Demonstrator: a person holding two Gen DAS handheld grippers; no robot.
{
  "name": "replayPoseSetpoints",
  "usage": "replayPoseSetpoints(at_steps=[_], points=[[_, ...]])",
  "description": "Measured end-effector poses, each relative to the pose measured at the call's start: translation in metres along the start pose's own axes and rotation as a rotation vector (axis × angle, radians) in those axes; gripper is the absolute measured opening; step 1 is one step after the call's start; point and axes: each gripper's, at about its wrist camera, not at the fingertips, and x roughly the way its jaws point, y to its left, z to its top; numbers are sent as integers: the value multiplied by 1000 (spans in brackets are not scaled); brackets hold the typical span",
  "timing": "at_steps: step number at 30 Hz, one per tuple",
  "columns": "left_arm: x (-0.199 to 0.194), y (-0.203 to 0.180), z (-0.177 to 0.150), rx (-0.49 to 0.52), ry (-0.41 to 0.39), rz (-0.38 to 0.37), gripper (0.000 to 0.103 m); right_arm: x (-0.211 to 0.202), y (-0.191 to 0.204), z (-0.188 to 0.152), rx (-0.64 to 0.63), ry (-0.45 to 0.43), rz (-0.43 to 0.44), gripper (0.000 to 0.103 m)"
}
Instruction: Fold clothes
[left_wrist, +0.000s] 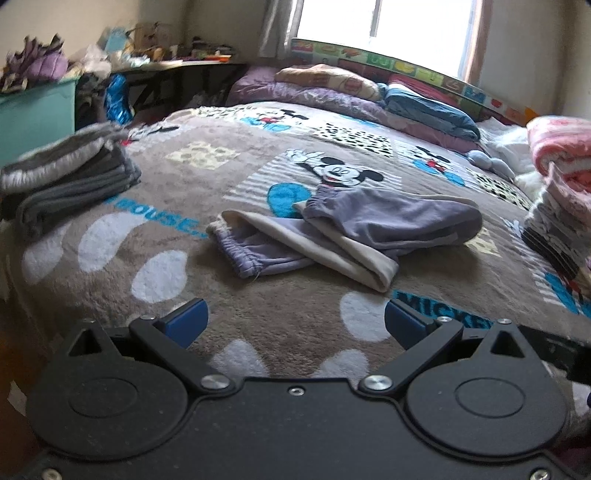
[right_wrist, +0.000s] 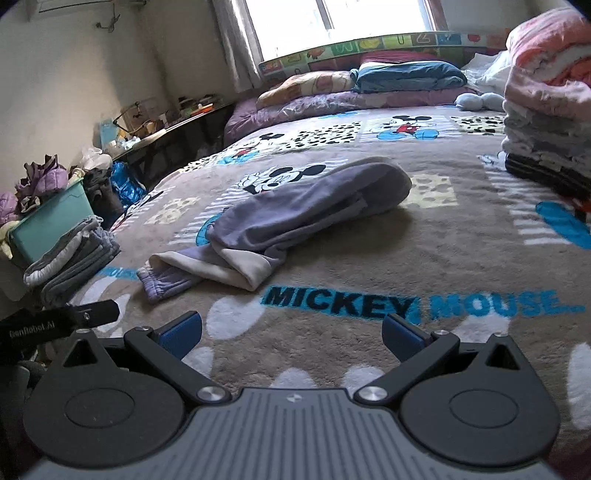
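Note:
A pair of lilac sweatpants (left_wrist: 354, 229) (right_wrist: 295, 218) lies crumpled in the middle of the bed, partly inside out with the cream lining showing and both elastic cuffs toward the left. My left gripper (left_wrist: 295, 325) hovers open over the blanket, short of the pants, with nothing between its blue pads. My right gripper (right_wrist: 291, 336) is open too, above the "MICKEY" lettering, nearer than the pants. The side of the left gripper (right_wrist: 59, 319) shows at the left edge of the right wrist view.
A Mickey Mouse blanket (left_wrist: 221, 177) (right_wrist: 461, 229) covers the bed. Folded grey clothes (left_wrist: 70, 181) (right_wrist: 70, 258) are stacked at the left edge. A tall folded stack (left_wrist: 557, 206) (right_wrist: 546, 122) stands at the right. Pillows and quilts (left_wrist: 369, 99) lie under the window. A teal bin (right_wrist: 51, 221) is beside the bed.

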Motion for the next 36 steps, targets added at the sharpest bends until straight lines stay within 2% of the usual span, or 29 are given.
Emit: replayPoseSetpoints(at_steps=[6, 10, 13, 17, 20, 24, 29, 34, 35, 36], points=[[26, 15, -6, -21, -4, -3, 103, 25, -17, -13, 6, -21, 32, 103], [44, 24, -9, -63, 7, -35, 103, 41, -33, -19, 35, -26, 82, 103], [60, 27, -8, -70, 54, -50, 103, 51, -47, -20, 87, -33, 132, 103], [79, 32, -6, -95, 97, -52, 102, 60, -60, -14, 73, -44, 133, 103], [88, 31, -2, -114, 99, -92, 102, 68, -68, -11, 67, -41, 133, 103], [100, 26, 10, -146, 91, -142, 102, 77, -81, -15, 124, -41, 165, 103], [114, 19, 28, -172, 67, -191, 102, 92, -90, -22, 151, -8, 191, 103], [131, 9, 47, -176, 41, -227, 93, 94, -98, -22, 192, -28, 219, 103], [136, 6, 52, -171, 30, -231, 90, 95, -99, -22, 194, -30, 221, 103], [139, 4, 57, -173, 23, -241, 83, 95, -99, -22, 192, -32, 220, 103]])
